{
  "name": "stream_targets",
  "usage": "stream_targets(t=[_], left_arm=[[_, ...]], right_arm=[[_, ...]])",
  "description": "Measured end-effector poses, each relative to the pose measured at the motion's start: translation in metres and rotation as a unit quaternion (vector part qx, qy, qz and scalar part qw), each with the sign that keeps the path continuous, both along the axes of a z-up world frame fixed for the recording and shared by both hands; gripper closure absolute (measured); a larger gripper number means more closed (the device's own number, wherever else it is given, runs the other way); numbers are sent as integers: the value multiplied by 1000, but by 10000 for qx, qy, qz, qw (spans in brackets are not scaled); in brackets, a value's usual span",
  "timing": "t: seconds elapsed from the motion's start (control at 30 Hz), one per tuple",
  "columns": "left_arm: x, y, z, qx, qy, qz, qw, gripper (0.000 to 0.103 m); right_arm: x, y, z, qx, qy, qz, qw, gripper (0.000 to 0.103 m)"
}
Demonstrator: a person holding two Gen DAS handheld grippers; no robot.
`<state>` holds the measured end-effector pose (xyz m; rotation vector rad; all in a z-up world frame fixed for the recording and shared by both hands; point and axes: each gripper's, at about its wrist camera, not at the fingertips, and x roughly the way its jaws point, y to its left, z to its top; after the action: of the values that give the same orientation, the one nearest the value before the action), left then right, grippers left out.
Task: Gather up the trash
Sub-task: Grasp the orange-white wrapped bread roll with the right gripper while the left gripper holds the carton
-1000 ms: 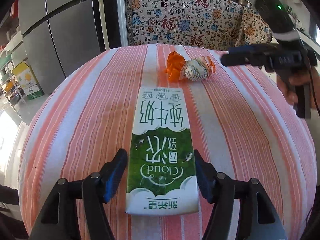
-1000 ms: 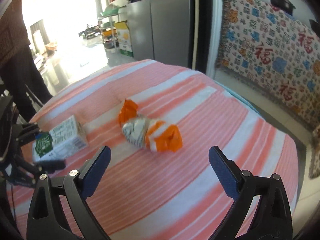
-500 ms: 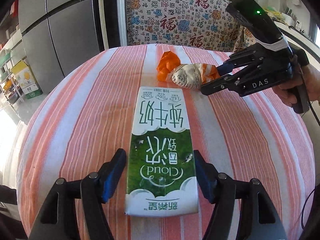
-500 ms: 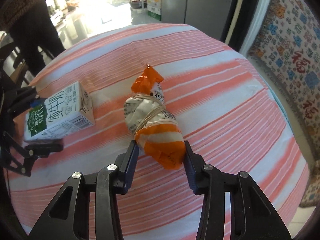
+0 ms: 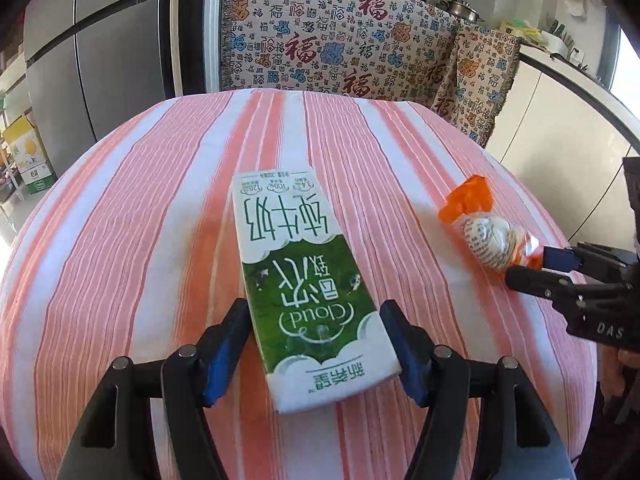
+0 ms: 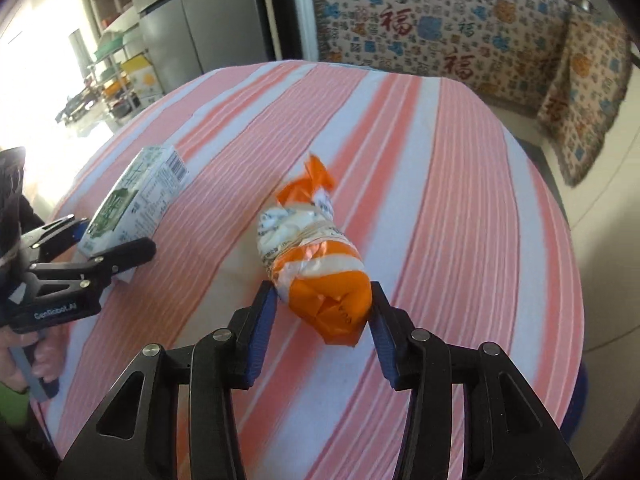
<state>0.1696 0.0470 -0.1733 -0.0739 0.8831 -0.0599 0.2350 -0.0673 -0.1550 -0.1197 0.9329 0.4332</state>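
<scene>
A round table under a pink-and-white striped cloth carries both pieces of trash. Behind it hangs a patterned throw printed with red characters, with a steel refrigerator to the side of it.

The green-and-white milk carton lies flat on the cloth, its long axis running straight away from the left gripper; its green end is nearest that gripper and its white end points toward the far edge of the table. The left gripper's fingers sit on either side of the green end, pads right against the carton's sides or very nearly so; whether they press it cannot be told.

The crumpled orange-and-white wrapper is a bundled roll to the right of the carton and apart from it. Its long axis lies along the right gripper's reach: the fat orange end sits between the fingers, and the twisted orange tail points away toward the throw. Those fingers are narrowly spread, closed in against the orange end on both sides. In the right wrist view the wrapper's far part looks to rest on the cloth.
</scene>
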Motion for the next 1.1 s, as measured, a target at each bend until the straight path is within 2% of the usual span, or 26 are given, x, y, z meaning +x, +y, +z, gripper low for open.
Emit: stream_targets(t=[0.03, 0.07, 0.13, 0.17, 0.33, 0.63, 0.77, 0.8, 0.9, 1.03, 1.1], left_arm=[[0, -4, -1, 137, 24, 42, 9999, 34], [1, -7, -1, 287, 51, 62, 9996, 34], [1, -11, -2, 460, 78, 69, 9989, 34], [1, -12, -3, 486, 82, 70, 9988, 33], [2, -11, -6, 532, 84, 60, 9985, 32], [3, -12, -7, 543, 80, 45, 9985, 31], [1, -6, -6, 362, 68, -96, 9993, 31], [-4, 0, -5, 347, 70, -248, 9991, 31], [-21, 30, -1, 380, -12, -279, 9989, 31], [-35, 59, 16, -192, -123, -498, 9985, 30], [-28, 60, 24, -400, -154, -661, 9969, 23]], right_arm=[[-5, 0, -4, -110, -88, -92, 9999, 34], [-8, 1, -7, -205, -123, -121, 9996, 29], [-9, 5, -14, -216, -27, -93, 9997, 29], [-11, 7, -15, -235, -100, -102, 9996, 26], [-15, 8, -19, -226, -179, -226, 9993, 15], [-22, 7, -21, -227, -117, -232, 9994, 5], [-22, 3, -19, -130, -31, -125, 9998, 4], [-22, 0, -17, -119, 88, -10, 9999, 5], [-24, -13, -3, -120, 256, 263, 9993, 8], [-22, -13, 10, -528, 380, 771, 9949, 8], [-18, -5, 18, -731, 352, 1006, 9916, 8]])
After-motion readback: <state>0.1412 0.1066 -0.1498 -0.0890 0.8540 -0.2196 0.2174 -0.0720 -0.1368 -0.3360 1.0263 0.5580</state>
